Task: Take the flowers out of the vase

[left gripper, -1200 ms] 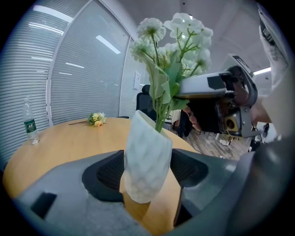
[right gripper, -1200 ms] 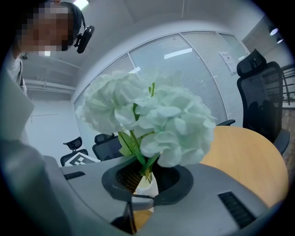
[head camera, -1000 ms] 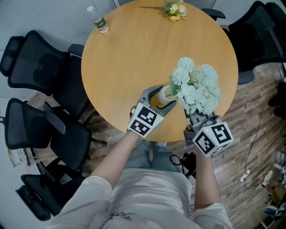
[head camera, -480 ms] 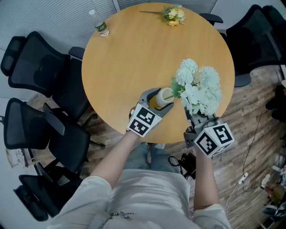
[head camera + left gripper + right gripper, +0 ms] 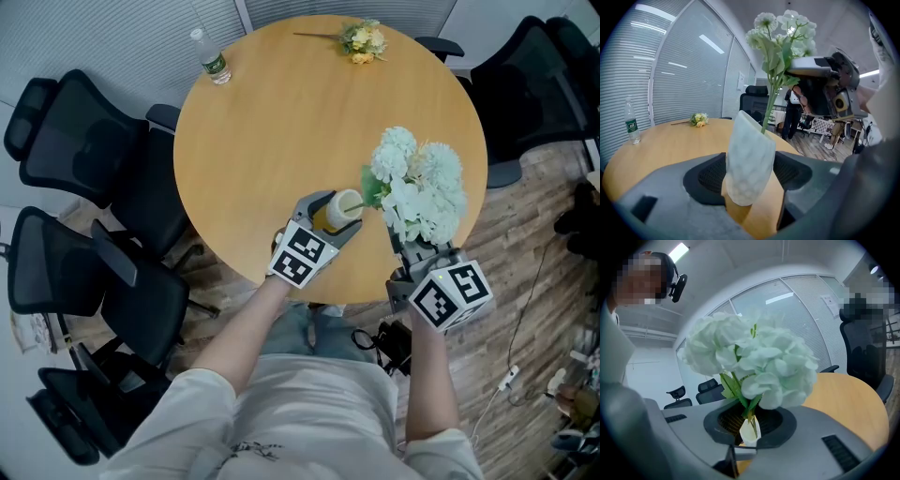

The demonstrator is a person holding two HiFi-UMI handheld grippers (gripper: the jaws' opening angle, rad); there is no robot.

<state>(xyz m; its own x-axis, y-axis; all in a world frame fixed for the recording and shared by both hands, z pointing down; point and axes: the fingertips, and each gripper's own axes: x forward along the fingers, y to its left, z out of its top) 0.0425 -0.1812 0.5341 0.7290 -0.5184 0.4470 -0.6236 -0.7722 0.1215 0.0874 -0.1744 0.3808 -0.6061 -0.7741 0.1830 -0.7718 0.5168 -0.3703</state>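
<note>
The left gripper (image 5: 330, 219) has its jaws closed on the white vase (image 5: 347, 203), close to the near edge of the round table (image 5: 281, 131). The right gripper (image 5: 415, 249) is pinched narrowly on the green stems just under the white flowers (image 5: 422, 187), whose heads hang over the table's near right edge. A stem (image 5: 768, 110) runs down into the vase mouth, so the flowers are not out yet. A small yellow bunch (image 5: 362, 39) lies at the far edge, and a water bottle (image 5: 212, 59) stands at the far left edge.

Smooth wooden table (image 5: 281, 122); matt, dimpled vase (image 5: 749, 164)
</note>
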